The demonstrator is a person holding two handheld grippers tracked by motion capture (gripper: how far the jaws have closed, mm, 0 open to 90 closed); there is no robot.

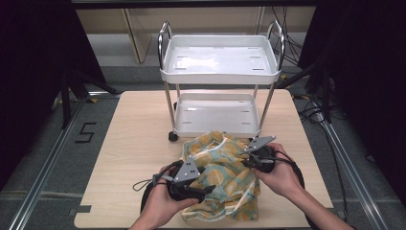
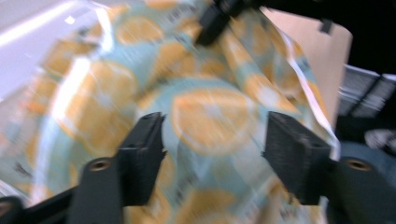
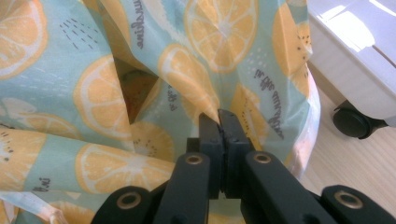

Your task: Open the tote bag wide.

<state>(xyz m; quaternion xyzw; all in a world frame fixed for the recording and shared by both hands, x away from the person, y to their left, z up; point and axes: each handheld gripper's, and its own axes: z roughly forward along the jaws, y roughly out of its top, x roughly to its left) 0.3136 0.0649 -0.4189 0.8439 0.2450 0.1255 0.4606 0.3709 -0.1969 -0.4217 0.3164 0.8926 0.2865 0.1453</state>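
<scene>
A light-blue cloth (image 1: pixel 225 167) printed with orange slices lies crumpled on the near middle of the wooden table (image 1: pixel 139 143). My left gripper (image 1: pixel 206 190) is at the cloth's near left edge. In the left gripper view its jaws (image 2: pixel 212 140) stand wide apart, with the blurred cloth (image 2: pixel 210 112) beyond them and neither pad pressing on it. My right gripper (image 1: pixel 246 162) is at the cloth's right side, and its jaws (image 3: pixel 219 119) are shut on a raised fold of the cloth (image 3: pixel 140 70). That gripper (image 2: pixel 212 21) also appears at the top of the left gripper view, pinching the cloth.
A white two-shelf cart (image 1: pixel 220 72) with chrome handles stands at the table's far side, just behind the cloth. One black wheel (image 3: pixel 352 122) sits close to the cloth's right edge. Bare tabletop extends to the left. Cables trail off the near edge.
</scene>
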